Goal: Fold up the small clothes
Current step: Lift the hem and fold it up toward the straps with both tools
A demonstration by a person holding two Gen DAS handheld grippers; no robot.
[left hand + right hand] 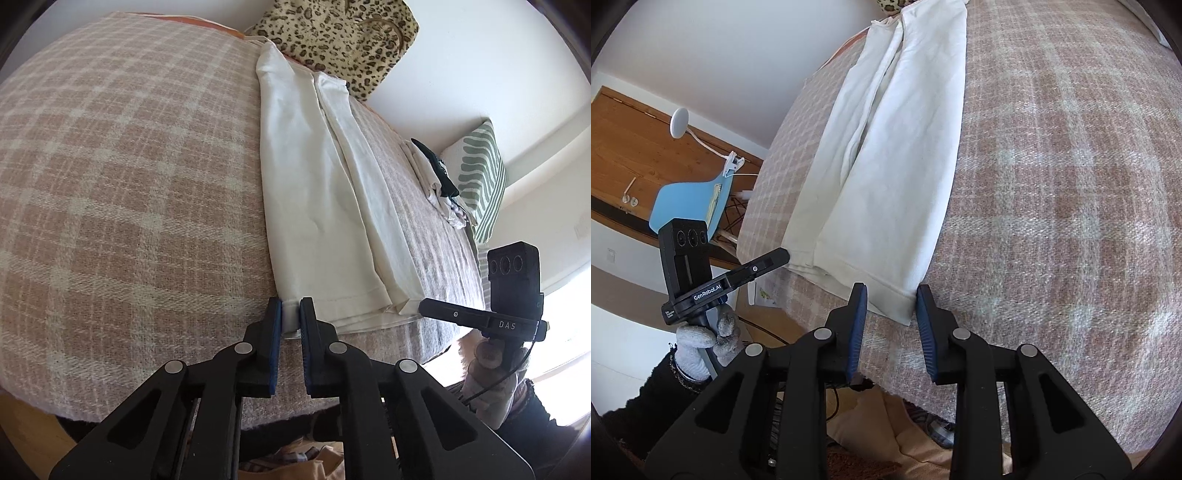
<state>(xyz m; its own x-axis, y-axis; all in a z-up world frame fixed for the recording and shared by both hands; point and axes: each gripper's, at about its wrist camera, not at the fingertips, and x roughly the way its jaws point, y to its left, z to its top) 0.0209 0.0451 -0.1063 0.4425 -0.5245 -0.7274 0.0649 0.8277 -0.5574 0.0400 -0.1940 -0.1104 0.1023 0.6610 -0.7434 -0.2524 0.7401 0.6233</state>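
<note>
A white garment [317, 206] lies folded into a long strip on the pink plaid blanket [110, 166], its hem at the bed's near edge. My left gripper [290, 306] is shut on the hem's left corner, and white cloth shows pinched between the blue pads. In the right wrist view the same garment [886, 177] runs away from me. My right gripper [891, 295] straddles the hem's right corner, which sits between the pads with a gap on both sides. The right gripper [424, 306] also shows at the strip's other corner in the left wrist view.
A leopard-print bag [340, 33] stands at the bed's far end. A pile of clothes [436, 173] and a green striped pillow [480, 177] lie on the right. A blue chair [690, 199] and a white clip lamp [679, 122] stand beside the bed. A gloved hand [698, 339] holds the left gripper.
</note>
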